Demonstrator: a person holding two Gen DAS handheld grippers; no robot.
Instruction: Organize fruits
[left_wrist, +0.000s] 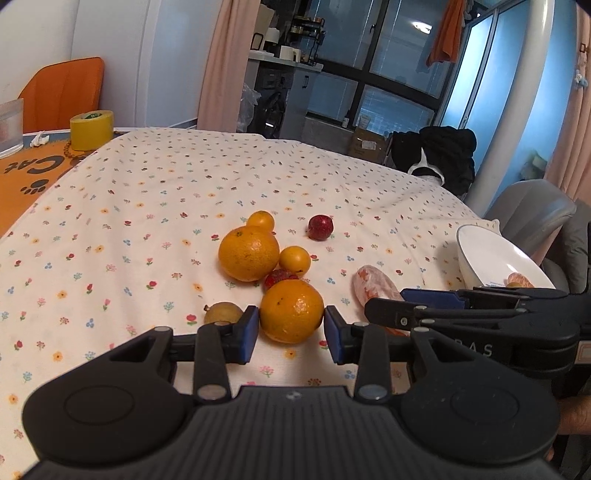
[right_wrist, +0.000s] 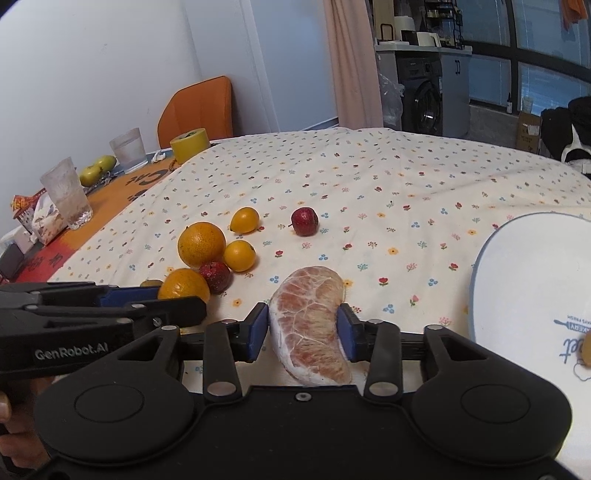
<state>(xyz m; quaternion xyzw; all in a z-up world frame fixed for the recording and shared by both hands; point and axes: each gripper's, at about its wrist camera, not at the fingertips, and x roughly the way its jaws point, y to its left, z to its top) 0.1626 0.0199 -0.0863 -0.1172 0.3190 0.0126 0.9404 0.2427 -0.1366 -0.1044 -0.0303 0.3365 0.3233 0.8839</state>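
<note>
Clamping the peeled pomelo segment (right_wrist: 310, 325) in the right hand-held gripper (right_wrist: 303, 330), both blue pads pressing on its pale sides, low over the flowered cloth (right_wrist: 369, 177) of the bench. Not possible to tell whether hanging just above the cloth or resting on it. Sitting just to the left of the white bowl (right_wrist: 517, 280), near it but apart.

Bracketing the near orange (left_wrist: 291, 310) with the left hand-held gripper (left_wrist: 291, 328), set about as wide as the fruit, one pad at each side. Not showing clearly whether squeezing or only standing just beside the skin. Lying farther left of the bowl than the segment, a red fruit (left_wrist: 279, 277) touching it from behind.

Waiting beyond, all well to the left of the bowl: a bigger orange (left_wrist: 248, 253), two small yellow fruits (left_wrist: 294, 259), a second red fruit (left_wrist: 320, 228) standing alone, and a small brown fruit (left_wrist: 221, 312). Lying inside the bowl: an orange-coloured piece (left_wrist: 519, 279).

Judging from this: doing the pick-up step, with most of the collecting not yet done. Probably needing next: raising the segment, carrying it rightward over the bowl's rim, opening only above the bare inside. Needing a soft grip too, the segment being without peel and likely easy to tear.
</note>
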